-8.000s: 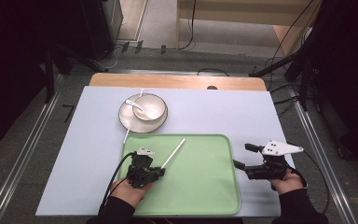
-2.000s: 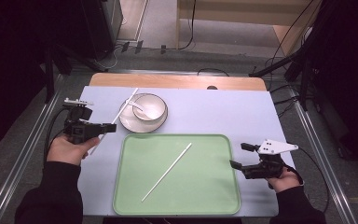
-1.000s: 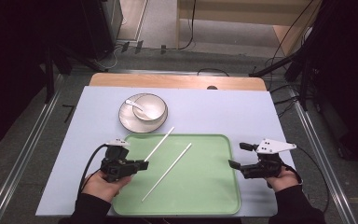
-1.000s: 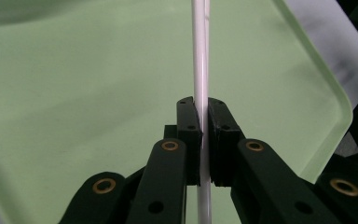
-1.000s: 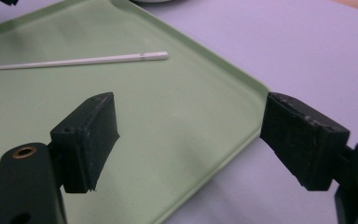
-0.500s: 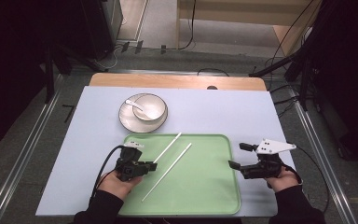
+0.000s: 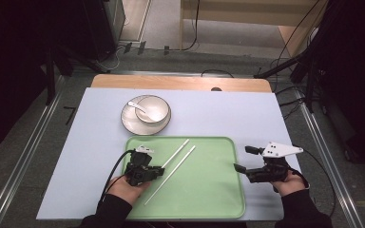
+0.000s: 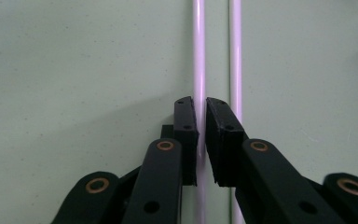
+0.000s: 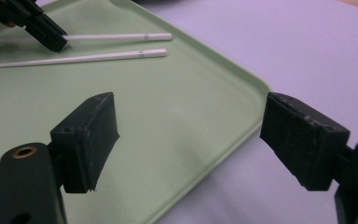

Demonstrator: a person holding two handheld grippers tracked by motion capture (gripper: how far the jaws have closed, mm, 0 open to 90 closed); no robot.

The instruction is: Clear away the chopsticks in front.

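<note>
Two white chopsticks lie side by side on the green tray (image 7: 218,199). My left gripper (image 7: 160,170) is shut on the near end of the left chopstick (image 7: 177,152), low on the tray's left half. In the left gripper view its jaws pinch this chopstick (image 8: 199,46), and the second chopstick (image 8: 235,46) runs parallel just to the right. The second chopstick (image 7: 171,175) lies free on the tray. My right gripper (image 7: 240,168) stands open at the tray's right edge with nothing between its jaws. The right gripper view shows the left gripper (image 9: 42,28) and both chopsticks (image 9: 121,36) far across the tray.
A white bowl (image 7: 152,110) with a white spoon (image 7: 137,106) sits on a plate (image 7: 129,122) behind the tray's left corner. The tray rests on a pale blue table top (image 7: 228,114). A wooden strip (image 7: 180,83) borders the far edge.
My left gripper brought a chopstick from beside the bowl onto the tray and set it down alongside the first one. The right gripper has stayed still and open.
</note>
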